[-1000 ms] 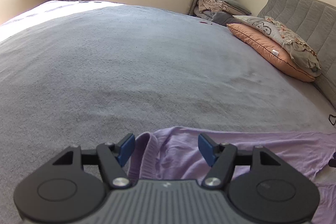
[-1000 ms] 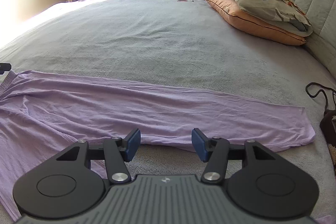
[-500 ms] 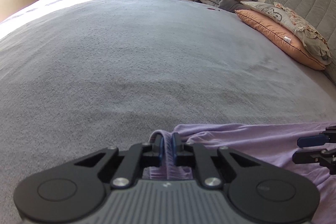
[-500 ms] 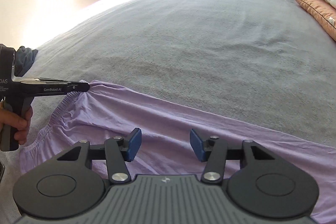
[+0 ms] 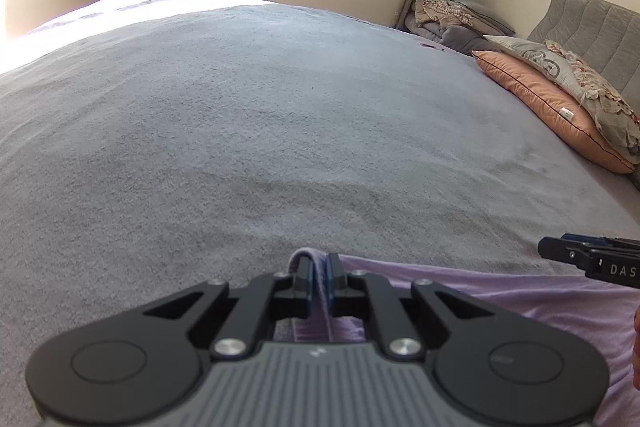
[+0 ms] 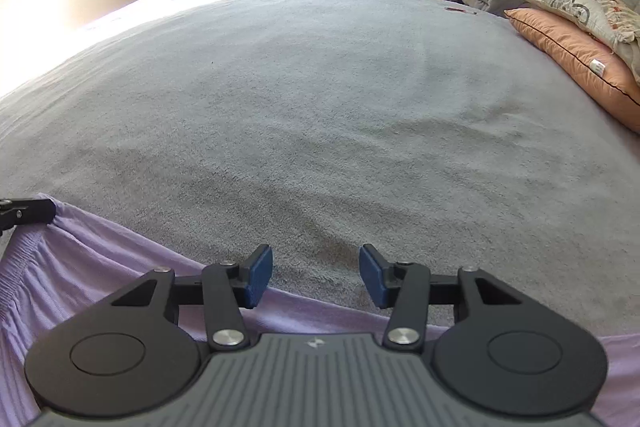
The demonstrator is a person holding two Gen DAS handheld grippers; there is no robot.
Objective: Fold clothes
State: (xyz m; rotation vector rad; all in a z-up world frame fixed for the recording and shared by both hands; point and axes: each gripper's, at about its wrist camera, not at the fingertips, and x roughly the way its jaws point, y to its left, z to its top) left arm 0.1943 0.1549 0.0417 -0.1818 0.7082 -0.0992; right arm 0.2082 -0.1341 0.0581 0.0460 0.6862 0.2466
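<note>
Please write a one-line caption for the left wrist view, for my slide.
Left tongs shut on the edge of a purple garment on a grey bed; right tongs enter from the right.

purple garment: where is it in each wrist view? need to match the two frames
Left wrist: purple garment runs along the bottom from centre to the right edge; its bunched edge is pinched in the left gripper.
Right wrist: it lies across the bottom left, passing under the open right gripper, with a strip at lower right.
Shared landmark: orange pillow, right side in both.
</note>
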